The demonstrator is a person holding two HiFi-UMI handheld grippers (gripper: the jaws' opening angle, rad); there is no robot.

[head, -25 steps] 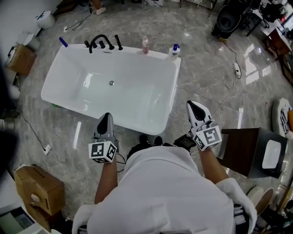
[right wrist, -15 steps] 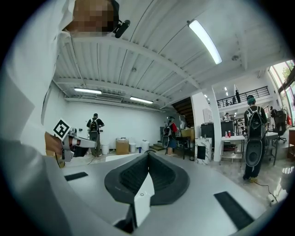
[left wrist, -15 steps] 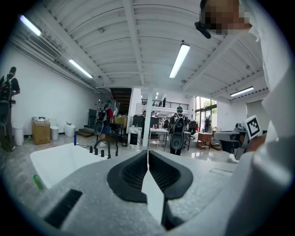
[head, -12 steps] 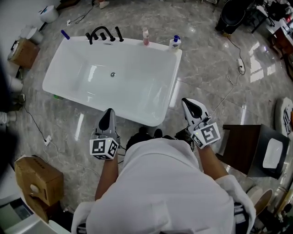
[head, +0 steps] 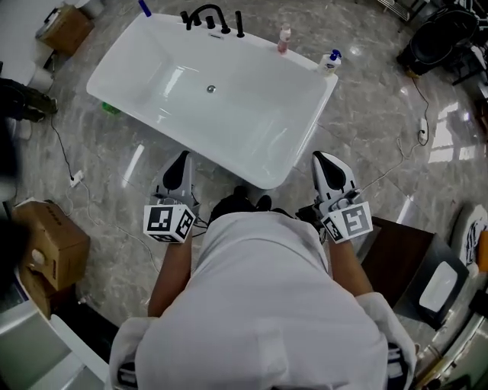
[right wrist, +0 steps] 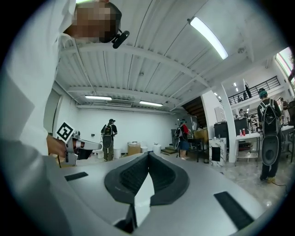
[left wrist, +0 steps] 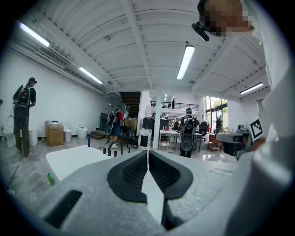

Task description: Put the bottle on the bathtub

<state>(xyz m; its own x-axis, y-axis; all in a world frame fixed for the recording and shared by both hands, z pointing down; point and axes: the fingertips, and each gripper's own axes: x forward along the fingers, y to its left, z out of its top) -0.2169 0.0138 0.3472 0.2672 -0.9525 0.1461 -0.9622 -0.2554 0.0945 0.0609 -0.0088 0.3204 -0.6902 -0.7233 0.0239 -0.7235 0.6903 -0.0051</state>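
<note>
The white bathtub (head: 252, 164) lies slantwise on the marble floor in the head view. On its far rim stand a pink bottle (head: 284, 36) and a white bottle with a blue cap (head: 330, 61), beside a black faucet (head: 210, 17). My left gripper (head: 180, 155) hangs just outside the tub's near rim, shut and empty. My right gripper (head: 323, 157) is off the tub's near right corner, also shut and empty. In the left gripper view the shut jaws (left wrist: 147, 150) point over the tub (left wrist: 69, 159) toward the faucet (left wrist: 113, 147). The right gripper (right wrist: 148, 155) points level across the room.
Cardboard boxes (head: 47, 247) sit at the left, and a dark wooden stand (head: 396, 255) is close on my right. Cables (head: 72, 179) trail over the floor. A green item (head: 110, 108) lies by the tub's left side. People (left wrist: 23, 115) stand around the hall.
The head view has swung, so the tub now sits higher and more slanted in it. Both grippers have drifted a little sideways, still shut and empty.
</note>
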